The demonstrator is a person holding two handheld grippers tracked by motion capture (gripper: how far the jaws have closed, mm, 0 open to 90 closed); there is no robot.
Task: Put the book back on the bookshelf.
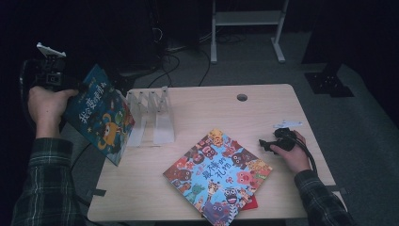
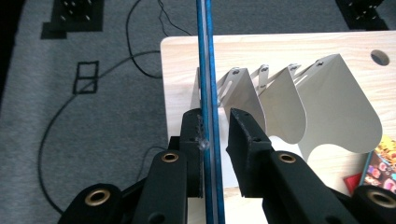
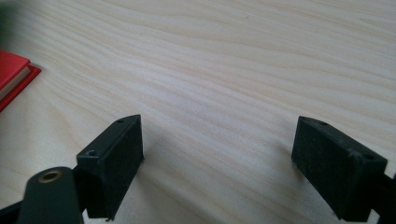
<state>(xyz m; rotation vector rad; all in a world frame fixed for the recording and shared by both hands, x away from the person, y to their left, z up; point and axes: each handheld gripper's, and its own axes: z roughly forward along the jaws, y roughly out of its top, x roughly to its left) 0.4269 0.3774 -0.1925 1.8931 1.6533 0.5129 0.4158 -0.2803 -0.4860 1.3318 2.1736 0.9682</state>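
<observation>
Hanging edge-on off the desk's (image 1: 197, 101) left edge, the blue book (image 1: 101, 113) sits between the left gripper's (image 2: 217, 135) loosened jaws, the right pad clear, book rack (image 1: 150, 110) slots just right. Right gripper (image 3: 217, 163) rests apart, empty.

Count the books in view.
3. A blue book in the left claw, beside the rack; a colourful book flat on the table; a red book under it. More may be hidden beneath.
</observation>
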